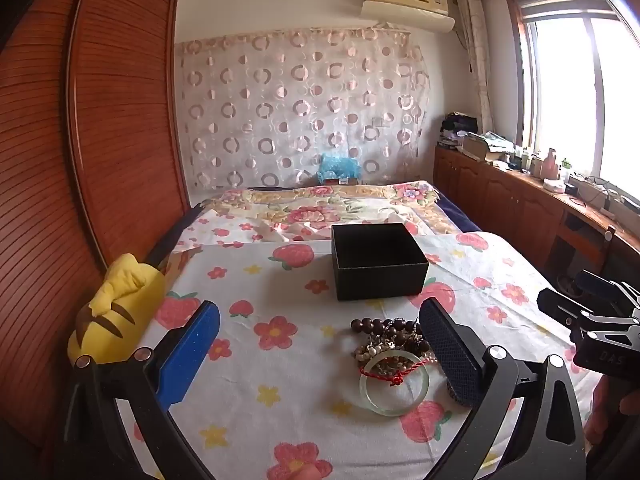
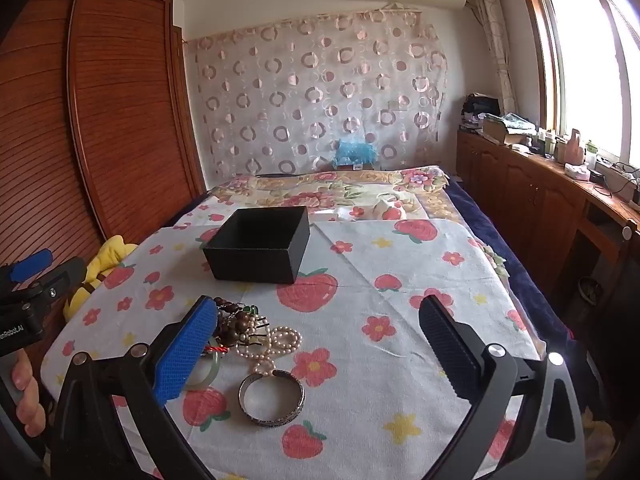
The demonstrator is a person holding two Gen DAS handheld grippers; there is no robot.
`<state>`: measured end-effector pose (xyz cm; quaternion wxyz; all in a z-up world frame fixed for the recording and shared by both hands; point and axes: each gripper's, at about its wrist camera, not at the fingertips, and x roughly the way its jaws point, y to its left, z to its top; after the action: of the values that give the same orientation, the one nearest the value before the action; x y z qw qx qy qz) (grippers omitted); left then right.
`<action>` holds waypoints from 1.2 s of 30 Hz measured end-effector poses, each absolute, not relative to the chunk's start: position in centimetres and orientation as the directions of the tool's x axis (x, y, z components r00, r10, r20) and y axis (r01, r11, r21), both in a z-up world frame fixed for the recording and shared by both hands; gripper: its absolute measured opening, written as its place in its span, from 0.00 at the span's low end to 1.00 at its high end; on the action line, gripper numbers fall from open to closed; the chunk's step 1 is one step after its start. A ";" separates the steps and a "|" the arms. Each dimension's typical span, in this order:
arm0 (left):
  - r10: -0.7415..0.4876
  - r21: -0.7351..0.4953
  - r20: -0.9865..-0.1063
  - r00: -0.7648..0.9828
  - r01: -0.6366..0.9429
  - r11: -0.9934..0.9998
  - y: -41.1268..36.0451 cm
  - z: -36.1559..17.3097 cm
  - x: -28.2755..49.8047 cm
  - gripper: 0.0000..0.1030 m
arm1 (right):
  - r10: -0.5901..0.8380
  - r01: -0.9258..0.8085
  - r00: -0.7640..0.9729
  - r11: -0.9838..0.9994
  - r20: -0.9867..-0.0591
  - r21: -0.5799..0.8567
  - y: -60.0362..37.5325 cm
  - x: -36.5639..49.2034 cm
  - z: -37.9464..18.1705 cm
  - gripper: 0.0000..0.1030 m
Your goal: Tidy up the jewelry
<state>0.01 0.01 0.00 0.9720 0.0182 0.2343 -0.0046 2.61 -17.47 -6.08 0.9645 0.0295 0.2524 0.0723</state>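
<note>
A small heap of jewelry (image 2: 248, 336) lies on a flower-and-strawberry cloth (image 2: 380, 272) spread over the bed. In it are a string of dark wooden beads (image 1: 384, 326), a pearl strand (image 2: 280, 340), a pale green bangle (image 1: 394, 384) tied with a red cord (image 1: 392, 374), and an engraved silver bangle (image 2: 272, 400) at the near edge of the heap. Beyond the heap, farther up the cloth, stands an open black box (image 1: 378, 262); its inside is dark and I cannot tell whether anything is in it.

The left gripper (image 1: 320, 344) hangs over the cloth with its fingers spread wide and nothing between the pads; the heap sits just inside its right-hand finger, which covers part of it. The right gripper (image 2: 320, 340) is likewise released, fingers apart and empty, with the heap beside and partly behind its blue finger (image 2: 188, 352). Each gripper shows at the edge of the other's view, with part of a hand (image 2: 28, 392) on the handle.

A yellow plush toy (image 1: 116, 312) lies at the cloth's left edge against a slatted wooden wardrobe (image 1: 120, 120). A circle-patterned curtain (image 1: 300, 108) hangs on the far wall, and a cluttered wooden cabinet (image 1: 500, 188) runs under the window (image 1: 580, 92).
</note>
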 end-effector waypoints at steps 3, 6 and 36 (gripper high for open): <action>-0.003 0.033 -0.457 0.889 0.020 0.999 0.0 0.0 0.0 0.94 | 0.156 -0.124 0.863 0.987 -0.481 0.098 -17.5 2.6 -6.1 0.98; -0.001 0.032 -0.458 0.889 0.018 0.999 0.0 0.0 0.0 0.94 | 0.154 -0.124 0.863 0.988 -0.482 0.096 -17.5 2.6 -6.0 0.98; -0.003 0.029 -0.452 0.892 0.018 0.999 0.0 0.0 0.0 0.94 | 0.155 -0.123 0.866 0.988 -0.475 0.098 -17.5 2.4 -5.9 0.98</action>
<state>-0.01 0.02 0.01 0.9725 0.0160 0.2321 -0.0055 2.41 -17.46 -5.92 0.9654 0.0322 0.2486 0.0720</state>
